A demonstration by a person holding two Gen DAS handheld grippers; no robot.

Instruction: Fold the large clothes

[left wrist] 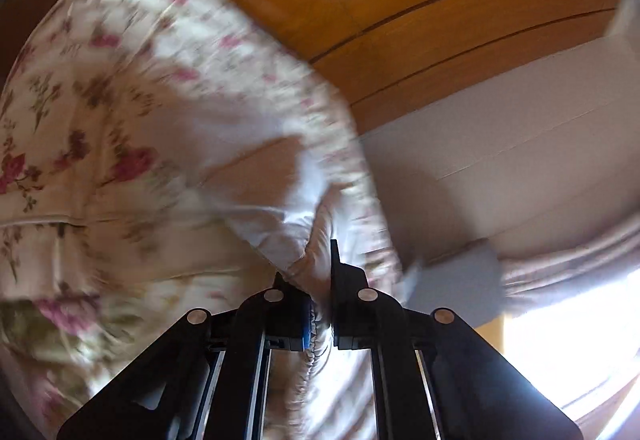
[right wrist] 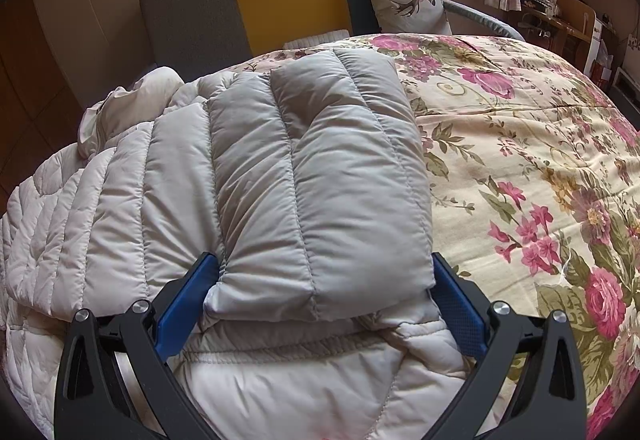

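1. Left wrist view was smeared with motion blur, so the floral fabric point(left wrist: 132, 127) was mostly just pink and tan streaks.
2. The left gripper point(left wrist: 320, 280) had its fingertips buried in bunched white cloth point(left wrist: 316, 236); couldn't tell which garment it was.
3. The puffy jacket point(right wrist: 248, 199) ran off the bottom and left edges of the right wrist view.
4. Desk clutter point(right wrist: 552, 3) was too tiny to make out.

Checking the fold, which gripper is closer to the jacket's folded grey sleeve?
Right. The right gripper straddles the grey sleeve with jaws open around it. The left gripper is shut on gathered pale fabric; the sleeve isn't in its view.
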